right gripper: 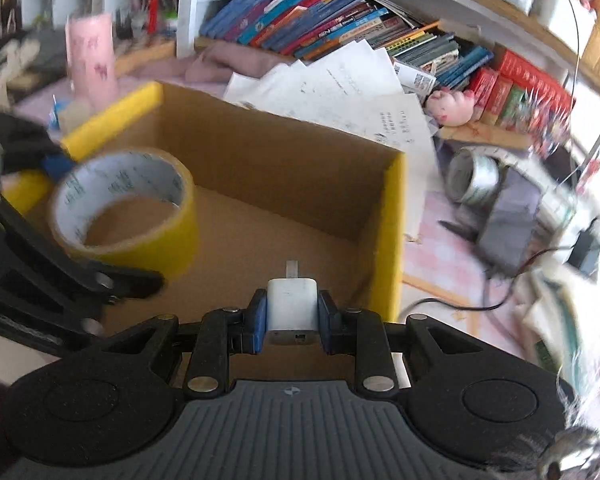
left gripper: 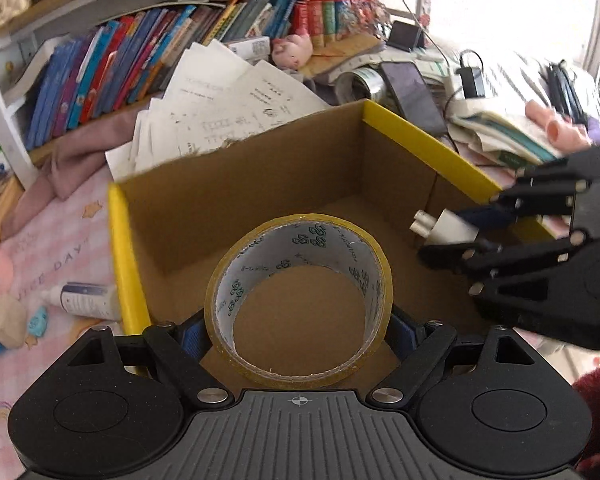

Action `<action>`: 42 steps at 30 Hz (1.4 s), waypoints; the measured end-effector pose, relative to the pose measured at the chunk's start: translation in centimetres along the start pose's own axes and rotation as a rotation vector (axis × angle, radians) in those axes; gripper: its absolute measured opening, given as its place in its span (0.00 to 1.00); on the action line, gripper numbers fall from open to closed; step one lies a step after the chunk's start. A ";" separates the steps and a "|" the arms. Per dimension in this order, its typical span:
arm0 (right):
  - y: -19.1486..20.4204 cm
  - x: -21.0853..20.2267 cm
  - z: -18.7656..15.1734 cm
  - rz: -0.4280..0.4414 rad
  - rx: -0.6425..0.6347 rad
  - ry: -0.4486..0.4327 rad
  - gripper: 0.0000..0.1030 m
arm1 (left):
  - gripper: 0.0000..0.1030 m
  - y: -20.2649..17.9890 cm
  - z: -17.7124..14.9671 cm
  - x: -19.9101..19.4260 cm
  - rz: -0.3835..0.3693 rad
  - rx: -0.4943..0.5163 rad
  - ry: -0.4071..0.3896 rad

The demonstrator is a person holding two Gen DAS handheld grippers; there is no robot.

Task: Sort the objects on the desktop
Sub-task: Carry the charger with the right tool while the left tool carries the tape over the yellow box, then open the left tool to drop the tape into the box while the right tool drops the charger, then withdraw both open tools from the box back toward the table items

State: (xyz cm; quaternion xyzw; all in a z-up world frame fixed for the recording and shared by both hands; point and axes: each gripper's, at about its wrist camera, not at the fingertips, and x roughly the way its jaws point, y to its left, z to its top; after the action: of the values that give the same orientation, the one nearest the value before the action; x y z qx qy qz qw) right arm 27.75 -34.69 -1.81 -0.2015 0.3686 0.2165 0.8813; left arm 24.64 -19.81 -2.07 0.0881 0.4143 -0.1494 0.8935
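The left gripper [left gripper: 299,330] grips a wide roll of yellowish clear packing tape [left gripper: 299,300], its blue pads pressing the roll from both sides, and it holds the roll above the inside of an open brown cardboard box with yellow taped edges [left gripper: 428,146]. The right gripper [right gripper: 293,316] is closed on a small white plug-in charger block [right gripper: 293,304], whose metal prong points forward toward the box floor; in the left wrist view this charger [left gripper: 446,229] hangs over the right part of the same box. Both things are held in the air over the box, not lying on its bottom. Behind the box, loose white printed paper sheets [left gripper: 236,96] lean on its far wall. Beyond them stands a row of colourful books on a shelf [left gripper: 112,64]. A small white bottle [left gripper: 86,300] lies on the pink patterned surface [left gripper: 56,248] just beside the box's left wall.
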 end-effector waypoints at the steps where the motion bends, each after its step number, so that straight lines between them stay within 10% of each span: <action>1: -0.2 0.0 0.0 -0.005 -0.010 0.008 0.23 | 0.86 -0.1 0.0 0.0 -0.007 0.002 0.000; 32: -0.1 0.4 -0.3 -0.011 0.070 -0.002 0.25 | 0.87 0.5 0.5 0.9 -0.034 0.022 -0.026; 42: 0.0 -2.8 -0.3 -0.067 0.182 -0.197 0.46 | 0.87 1.4 -0.1 -2.7 -0.004 -0.114 -0.181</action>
State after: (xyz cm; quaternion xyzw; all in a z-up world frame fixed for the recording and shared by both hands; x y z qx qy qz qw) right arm 25.86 -35.52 0.06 -0.1107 0.2915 0.1715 0.9346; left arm 23.42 -17.90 -0.01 0.0224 0.3399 -0.1349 0.9305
